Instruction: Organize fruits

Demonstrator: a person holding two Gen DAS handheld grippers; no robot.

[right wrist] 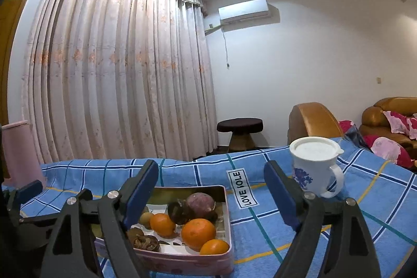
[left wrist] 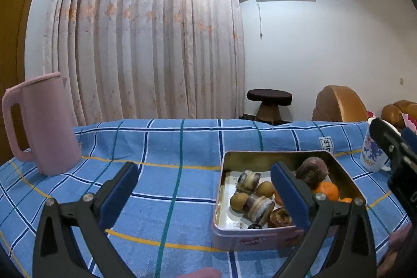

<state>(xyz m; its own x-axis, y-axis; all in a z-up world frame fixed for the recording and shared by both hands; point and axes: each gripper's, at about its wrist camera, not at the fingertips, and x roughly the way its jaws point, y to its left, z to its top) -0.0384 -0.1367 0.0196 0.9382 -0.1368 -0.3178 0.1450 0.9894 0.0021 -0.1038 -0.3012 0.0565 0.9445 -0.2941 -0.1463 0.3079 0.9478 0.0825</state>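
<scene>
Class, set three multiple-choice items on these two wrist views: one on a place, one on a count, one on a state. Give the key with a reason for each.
1. Where are the oranges?
A. On the cloth beside the mug
B. Inside the tin
C. On the stool

2. How many oranges show in the right wrist view?
A. One
B. Three
C. Five

3. How is the right tool?
A. Open, holding nothing
B. Shut on an orange
C. Shut on the mug's handle

Key: 1 B, they lie within the tin's walls. 2 B, three orange fruits are visible there. 3 A, its pads stand apart with nothing between them.
</scene>
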